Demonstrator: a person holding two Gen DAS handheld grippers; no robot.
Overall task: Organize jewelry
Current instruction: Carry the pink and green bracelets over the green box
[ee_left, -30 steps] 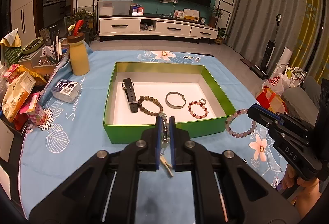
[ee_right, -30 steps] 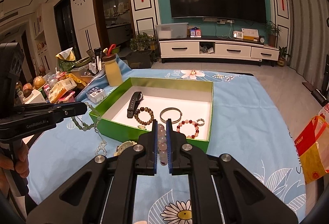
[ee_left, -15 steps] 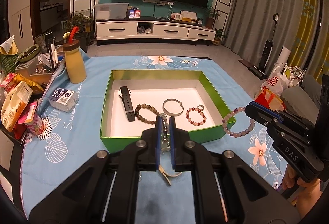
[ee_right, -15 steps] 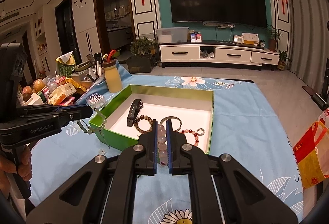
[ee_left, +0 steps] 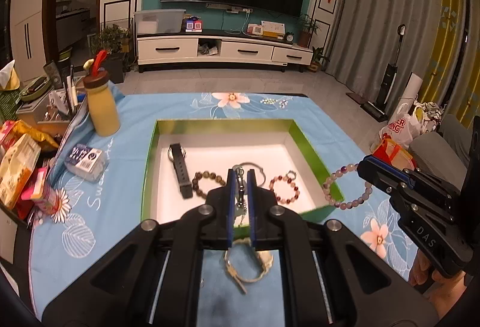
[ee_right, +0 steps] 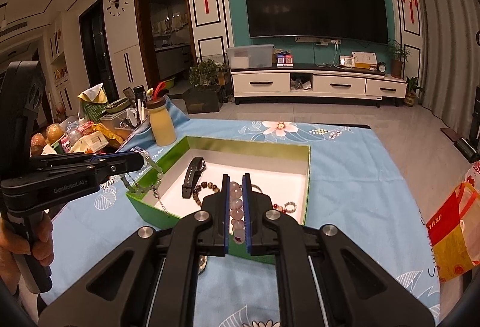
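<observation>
Both claws loaded, both hovering at the near rim of the green box (ee_left: 312,151) on the table (ee_right: 354,174).

Left claw (ee_left: 241,180): pressed together, pinching a chain necklace (ee_right: 151,190) that dangles below it over the box's near-left corner, tail trailing along the floor inside.

Right claw (ee_right: 235,192): pressed together on a pale pink bead bracelet (ee_left: 348,187), the loop hanging free above the near-right corner of the box.

Already in the box: black watch (ee_left: 179,168), dark bead bracelet (ee_left: 207,181), metal bangle (ee_left: 255,171), red bead bracelet (ee_left: 285,189) with a small ring. A beige watch (ee_left: 249,264) lies on the cloth outside, just in front of the box wall.

Doing it well, as I judge it:
- Lower each piece to the floor before letting go; dropped beads roll, a chain tangles.
- Aim at bare white floor, not onto pieces already laid.
- Lay the chain down in a line, tail first, clear of the wall.
- Release one claw at a time.
</observation>
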